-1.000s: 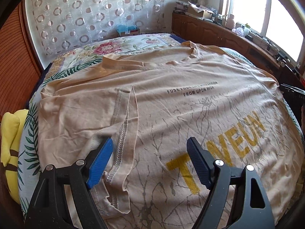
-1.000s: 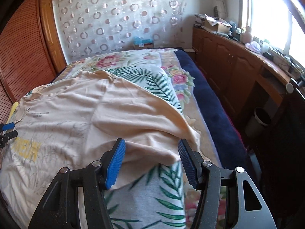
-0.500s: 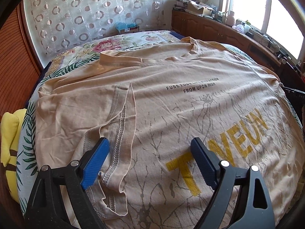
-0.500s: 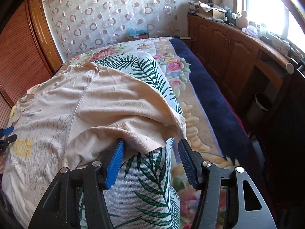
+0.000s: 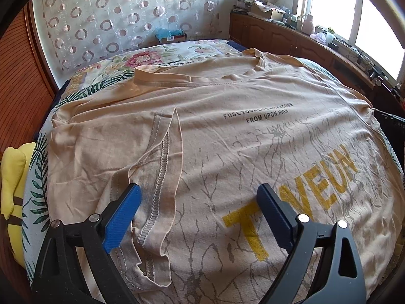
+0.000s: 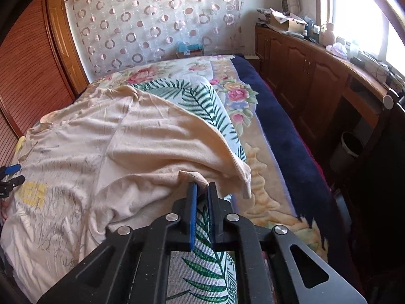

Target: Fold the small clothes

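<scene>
Blue-padded, the right claw (image 6: 201, 190) had just clamped together on the hem of the peach T-shirt (image 6: 141, 136), pinching a small bunch of fabric at its tips, with the nearby sleeve end drooping just beside it. The left claw (image 5: 198, 202) had been spreading its jaws and stood released, wide apart over the shirt's printed front, a turned-over stitched seam (image 5: 159, 177) lying between them nearer the left pad and the yellow lettering (image 5: 303, 192) by the right one; neither pad pressed the cloth. The shirt lay spread flat across the bed (image 6: 253, 131), over a leaf-patterned sheet (image 6: 202, 96) and a floral blanket with a navy border. A yellow cushion (image 5: 12, 182) sat at the bed's left edge. Beyond were a circle-patterned curtain (image 5: 126, 12), wooden cabinets (image 6: 303, 76) under a bright window, and a slatted wooden door (image 6: 27, 63).
</scene>
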